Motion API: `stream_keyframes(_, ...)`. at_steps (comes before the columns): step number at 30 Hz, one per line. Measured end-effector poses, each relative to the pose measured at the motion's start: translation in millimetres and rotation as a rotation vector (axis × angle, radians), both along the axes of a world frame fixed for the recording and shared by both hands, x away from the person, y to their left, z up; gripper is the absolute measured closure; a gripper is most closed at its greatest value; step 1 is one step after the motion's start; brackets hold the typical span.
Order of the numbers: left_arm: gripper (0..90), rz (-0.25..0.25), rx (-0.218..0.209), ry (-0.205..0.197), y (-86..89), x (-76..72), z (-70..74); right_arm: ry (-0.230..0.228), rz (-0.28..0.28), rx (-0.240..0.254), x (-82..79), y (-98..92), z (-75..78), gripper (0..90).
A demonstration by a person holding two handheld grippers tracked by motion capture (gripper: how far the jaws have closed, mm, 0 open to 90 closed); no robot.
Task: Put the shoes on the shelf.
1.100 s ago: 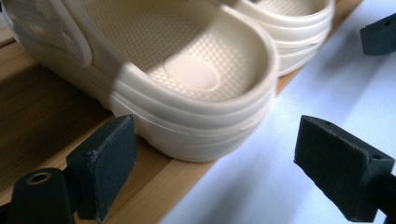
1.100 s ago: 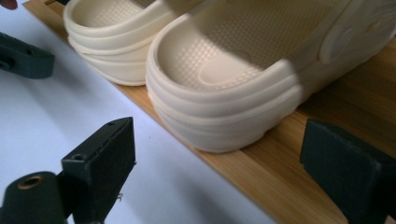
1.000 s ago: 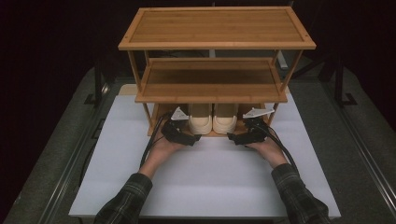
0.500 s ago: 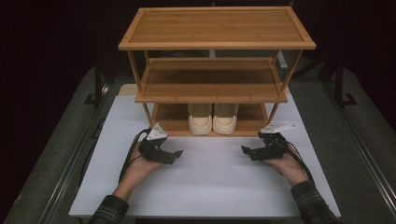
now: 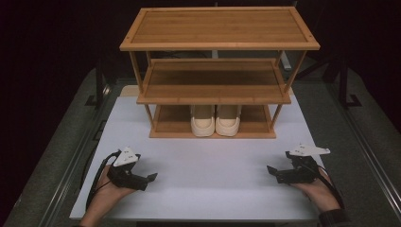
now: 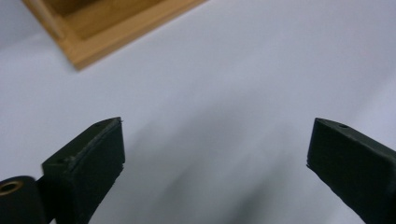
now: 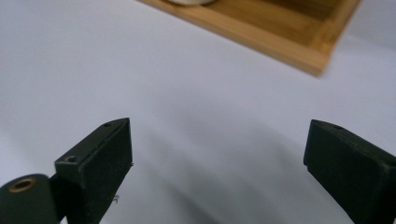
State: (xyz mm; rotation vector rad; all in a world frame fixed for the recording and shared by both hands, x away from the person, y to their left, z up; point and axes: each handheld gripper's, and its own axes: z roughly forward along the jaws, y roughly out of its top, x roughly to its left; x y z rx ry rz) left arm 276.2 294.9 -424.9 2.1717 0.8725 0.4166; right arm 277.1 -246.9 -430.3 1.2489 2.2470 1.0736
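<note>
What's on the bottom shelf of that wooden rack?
A pair of cream shoes stands side by side on the rack's bottom shelf, ends facing the person. The middle shelf above covers their far parts.

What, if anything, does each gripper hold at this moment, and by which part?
Nothing is held. The left gripper and right gripper both have open jaws over the white mat, apart from the cream shoes.

Cream shoes (image 5: pixel 215 122) sit in the honey-brown bamboo rack (image 5: pixel 219 28) at twelve o'clock on the white mat (image 5: pixel 213 175); black grippers, left (image 5: pixel 152 178) and right (image 5: pixel 269 169), each topped by a pale grey plate.
</note>
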Motion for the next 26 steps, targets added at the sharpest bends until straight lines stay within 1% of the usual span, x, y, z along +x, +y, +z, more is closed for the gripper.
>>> stream_keyframes(3,3.0,0.010,0.019,0.001,8.7,-8.9,-4.3,0.010,-0.021,-0.001,-8.3,-10.2,-4.9,7.9)
stream_keyframes(5,2.1,0.017,0.042,0.004,13.5,-12.5,-7.7,0.025,-0.030,-0.015,-12.1,-15.8,-9.1,7.8)
stream_keyframes(6,2.1,0.017,0.042,0.004,13.5,-12.5,-7.7,0.025,-0.030,-0.015,-12.1,-15.8,-9.1,7.8)
stream_keyframes(7,2.1,0.026,0.050,0.013,17.7,-14.6,-10.9,0.043,-0.041,-0.036,-15.2,-20.4,-13.4,7.8)
stream_keyframes(8,2.1,0.030,0.055,0.014,19.6,-15.3,-12.2,0.050,-0.045,-0.045,-16.4,-22.6,-15.2,7.8)
stream_keyframes(9,2.1,0.032,0.058,0.016,21.4,-15.8,-13.4,0.055,-0.055,-0.050,-18.0,-24.4,-16.6,7.8)
stream_keyframes(12,2.0,0.035,0.066,0.020,24.2,-16.5,-15.5,0.060,-0.061,-0.059,-19.8,-28.6,-19.8,7.8)
stream_keyframes(13,2.1,0.038,0.071,0.030,26.2,-16.2,-19.8,0.075,-0.062,-0.058,-20.0,-32.2,-23.9,7.4)
stream_keyframes(14,2.1,0.038,0.071,0.030,26.2,-16.2,-19.8,0.075,-0.062,-0.058,-20.0,-32.2,-23.9,7.4)
stream_keyframes(15,1.8,0.036,0.073,0.037,27.1,-15.6,-24.5,0.065,-0.056,-0.054,-20.4,-33.5,-26.1,7.1)
stream_keyframes(16,1.5,0.036,0.073,0.037,27.1,-15.6,-24.5,0.065,-0.056,-0.054,-20.4,-33.5,-26.1,7.1)
stream_keyframes(17,1.5,0.039,0.052,0.054,29.9,-14.2,-26.1,0.063,-0.057,-0.066,-20.6,-32.4,-26.4,6.9)
stream_keyframes(18,1.5,0.041,0.050,0.058,30.1,-14.0,-26.1,0.060,-0.053,-0.072,-20.7,-31.9,-26.6,6.8)
stream_keyframes(26,1.5,0.041,0.048,0.058,30.2,-14.0,-26.4,0.058,-0.054,-0.074,-20.9,-31.7,-26.8,6.8)
